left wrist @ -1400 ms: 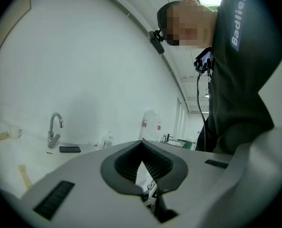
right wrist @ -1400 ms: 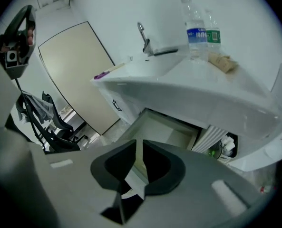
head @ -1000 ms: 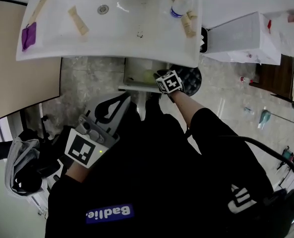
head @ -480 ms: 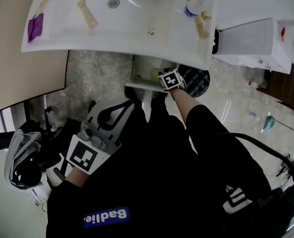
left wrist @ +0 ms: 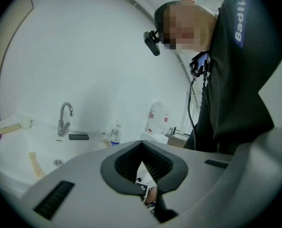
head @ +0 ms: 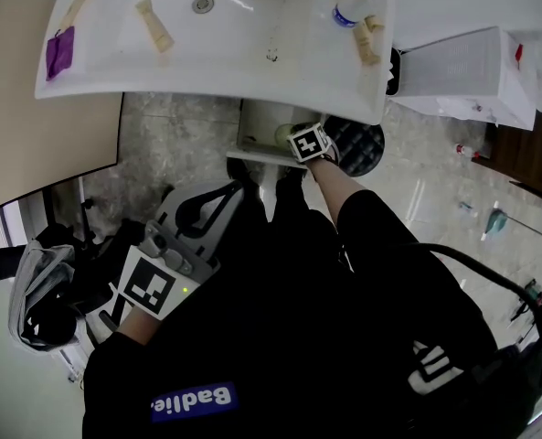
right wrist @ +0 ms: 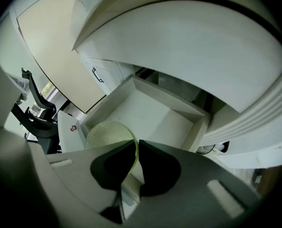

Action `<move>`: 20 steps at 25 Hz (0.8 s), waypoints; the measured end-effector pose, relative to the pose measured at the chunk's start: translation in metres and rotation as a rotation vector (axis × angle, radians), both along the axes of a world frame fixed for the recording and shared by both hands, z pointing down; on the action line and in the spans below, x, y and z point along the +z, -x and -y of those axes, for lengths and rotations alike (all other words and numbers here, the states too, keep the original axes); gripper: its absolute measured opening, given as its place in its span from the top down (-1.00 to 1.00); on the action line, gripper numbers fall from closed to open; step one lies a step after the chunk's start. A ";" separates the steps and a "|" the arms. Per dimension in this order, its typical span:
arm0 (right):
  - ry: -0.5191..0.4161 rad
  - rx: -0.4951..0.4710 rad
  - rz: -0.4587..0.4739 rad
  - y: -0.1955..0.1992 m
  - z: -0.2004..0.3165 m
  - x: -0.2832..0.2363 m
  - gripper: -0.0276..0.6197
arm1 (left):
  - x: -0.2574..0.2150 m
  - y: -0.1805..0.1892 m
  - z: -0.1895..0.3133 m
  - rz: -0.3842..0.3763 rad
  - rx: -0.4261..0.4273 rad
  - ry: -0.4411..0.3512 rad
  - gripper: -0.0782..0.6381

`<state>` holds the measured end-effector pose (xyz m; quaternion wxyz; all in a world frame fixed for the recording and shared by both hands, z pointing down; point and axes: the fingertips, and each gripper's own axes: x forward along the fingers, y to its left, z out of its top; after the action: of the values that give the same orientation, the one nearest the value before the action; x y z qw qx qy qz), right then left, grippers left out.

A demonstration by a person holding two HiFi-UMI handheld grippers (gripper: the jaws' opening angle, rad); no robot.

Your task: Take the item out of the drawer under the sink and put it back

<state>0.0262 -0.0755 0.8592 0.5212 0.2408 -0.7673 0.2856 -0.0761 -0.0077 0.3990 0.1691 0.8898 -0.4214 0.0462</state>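
Pale green dimpled translucent bowl (right wrist: 105, 132) sits in the near left corner of the open white drawer (right wrist: 150, 113) below the white sink basin (head: 216, 53). Its thin rim runs up between the two dark pads of the right gripper (right wrist: 136, 144), whose jaws are closing and already pinch that rim, one pad inside the bowl and one outside. From the head view the right gripper (head: 300, 141) reaches down into the drawer (head: 252, 122) at the end of a black-sleeved arm, and the bowl (head: 284, 135) shows only as a pale patch beside it. A round black mesh bin (head: 357, 146) stands on the floor just right of the drawer. The left gripper (head: 211, 204) hangs well back, near the person's body, its jaws pressed together at the tips with nothing between them (left wrist: 141, 144). On the basin lie a purple cloth (head: 58, 53), a beige tube (head: 154, 24) and a clear bottle with a blue label (head: 348, 7).
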 end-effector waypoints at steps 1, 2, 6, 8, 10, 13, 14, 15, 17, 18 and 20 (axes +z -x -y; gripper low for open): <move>-0.007 0.009 0.018 0.001 0.001 -0.007 0.85 | -0.002 0.000 0.000 -0.001 0.002 -0.004 0.77; -0.013 0.019 0.037 0.002 0.001 -0.016 0.85 | -0.003 -0.001 0.000 -0.004 0.003 -0.009 0.77; -0.042 0.061 0.107 0.002 0.000 -0.060 0.85 | -0.014 -0.004 0.005 -0.028 0.002 -0.033 0.77; -0.063 0.072 0.134 0.000 0.000 -0.083 0.85 | -0.023 -0.006 0.009 -0.043 0.008 -0.061 0.77; -0.080 0.079 0.163 -0.002 -0.003 -0.106 0.85 | -0.034 -0.010 0.012 -0.057 0.017 -0.095 0.77; -0.109 0.093 0.214 -0.006 -0.006 -0.143 0.85 | -0.048 -0.012 0.013 -0.059 0.030 -0.133 0.77; -0.120 0.097 0.231 -0.008 -0.006 -0.156 0.85 | -0.050 -0.013 0.013 -0.056 0.032 -0.142 0.77; -0.133 0.100 0.246 -0.010 -0.006 -0.170 0.85 | -0.052 -0.012 0.012 -0.055 0.032 -0.149 0.77; -0.159 0.108 0.273 -0.014 -0.006 -0.197 0.85 | -0.052 -0.010 0.010 -0.058 0.031 -0.153 0.77; -0.170 0.115 0.290 -0.016 -0.006 -0.210 0.85 | -0.051 -0.009 0.009 -0.058 0.030 -0.150 0.77; -0.190 0.130 0.325 -0.018 -0.006 -0.236 0.85 | -0.046 -0.007 0.008 -0.054 0.033 -0.140 0.77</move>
<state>0.0442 -0.0699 0.6235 0.3457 0.2887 -0.8478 0.2799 -0.0690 -0.0158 0.3531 0.1168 0.9072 -0.4042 -0.0045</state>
